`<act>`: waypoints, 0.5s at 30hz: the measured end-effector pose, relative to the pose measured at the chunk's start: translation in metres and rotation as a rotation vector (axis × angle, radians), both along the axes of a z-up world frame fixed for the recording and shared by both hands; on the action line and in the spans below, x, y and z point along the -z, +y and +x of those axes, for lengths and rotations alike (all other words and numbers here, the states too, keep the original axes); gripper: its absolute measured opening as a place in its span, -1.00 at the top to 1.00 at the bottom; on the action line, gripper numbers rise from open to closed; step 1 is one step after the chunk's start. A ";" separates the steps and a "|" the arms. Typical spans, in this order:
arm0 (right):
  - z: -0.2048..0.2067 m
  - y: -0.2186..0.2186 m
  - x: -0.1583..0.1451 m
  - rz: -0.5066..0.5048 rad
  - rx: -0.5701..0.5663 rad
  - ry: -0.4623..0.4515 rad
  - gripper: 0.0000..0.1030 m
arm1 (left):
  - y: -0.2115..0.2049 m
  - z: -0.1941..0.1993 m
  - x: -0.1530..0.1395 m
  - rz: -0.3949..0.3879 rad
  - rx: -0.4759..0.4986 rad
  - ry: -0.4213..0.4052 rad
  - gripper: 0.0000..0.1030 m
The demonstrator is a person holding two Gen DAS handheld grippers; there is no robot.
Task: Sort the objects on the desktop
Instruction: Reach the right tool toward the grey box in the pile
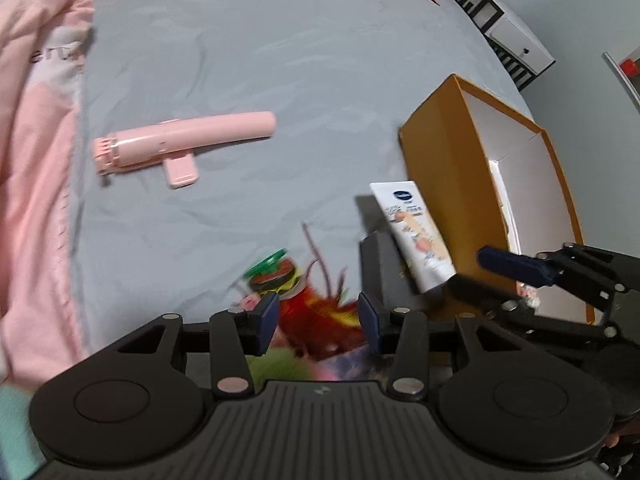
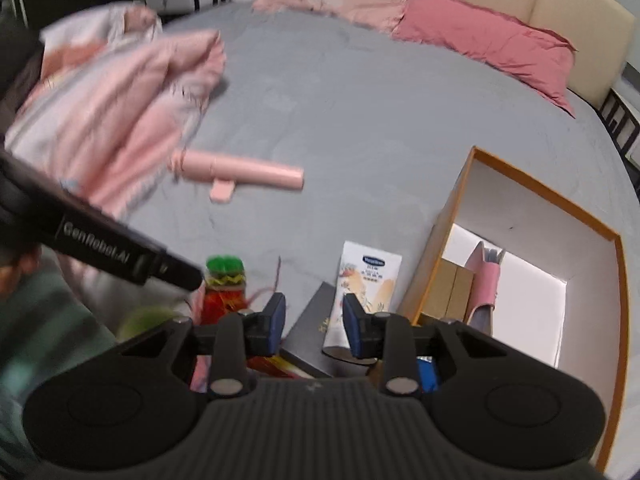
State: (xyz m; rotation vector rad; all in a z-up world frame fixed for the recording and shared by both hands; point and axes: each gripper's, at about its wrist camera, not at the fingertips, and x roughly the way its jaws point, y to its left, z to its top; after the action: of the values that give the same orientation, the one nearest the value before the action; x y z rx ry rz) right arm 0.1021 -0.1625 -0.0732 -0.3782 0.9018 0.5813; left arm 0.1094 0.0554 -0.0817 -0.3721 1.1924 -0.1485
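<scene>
Inside, the orange box (image 2: 520,216) holds a pink case (image 2: 486,284).

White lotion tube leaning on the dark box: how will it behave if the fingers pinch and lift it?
The lotion tube looks like soft plastic, so it will probably squash and bend rather than stay stiff. Its glossy skin may slip. It rests tilted against the dark box, cap end low, so a nudge likely slides it off.

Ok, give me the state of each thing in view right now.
Orange box: open, items inside.
Lotion tube: lying across the black box.
Pink fan: flat on the bed.
Left gripper: open around the red toy.
Right gripper: open, empty.
</scene>
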 end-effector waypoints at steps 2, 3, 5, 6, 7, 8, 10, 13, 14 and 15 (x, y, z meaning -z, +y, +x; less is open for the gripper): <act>0.007 0.008 0.004 -0.059 -0.041 0.021 0.35 | -0.004 0.007 0.004 -0.021 0.012 -0.006 0.04; 0.009 0.012 0.007 -0.092 -0.075 0.040 0.36 | -0.006 0.009 0.006 -0.022 0.020 0.000 0.04; 0.006 0.019 0.015 -0.143 -0.155 0.058 0.36 | -0.009 0.009 0.007 -0.032 0.053 -0.001 0.04; 0.000 0.025 0.019 -0.163 -0.212 0.070 0.36 | -0.009 0.007 0.007 -0.034 0.068 0.003 0.04; -0.007 0.031 0.025 -0.186 -0.271 0.085 0.36 | -0.009 0.005 0.009 -0.032 0.085 0.014 0.04; -0.015 0.036 0.033 -0.211 -0.330 0.105 0.36 | -0.008 0.002 0.010 -0.029 0.097 0.025 0.04; -0.025 0.043 0.048 -0.260 -0.401 0.134 0.32 | -0.006 -0.005 0.013 -0.013 0.126 0.044 0.04; -0.036 0.046 0.070 -0.341 -0.483 0.136 0.16 | -0.005 -0.016 0.016 0.014 0.157 0.056 0.04; -0.037 0.047 0.076 -0.367 -0.494 0.138 0.13 | -0.004 -0.019 0.017 0.024 0.157 0.055 0.04; -0.037 0.047 0.082 -0.395 -0.505 0.143 0.02 | -0.003 -0.022 0.017 0.032 0.155 0.052 0.04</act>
State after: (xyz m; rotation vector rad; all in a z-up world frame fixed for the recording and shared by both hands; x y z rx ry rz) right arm 0.0652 -0.1152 -0.1553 -0.9472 1.0669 0.9024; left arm 0.0873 0.0528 -0.0982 -0.2569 1.2734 -0.2554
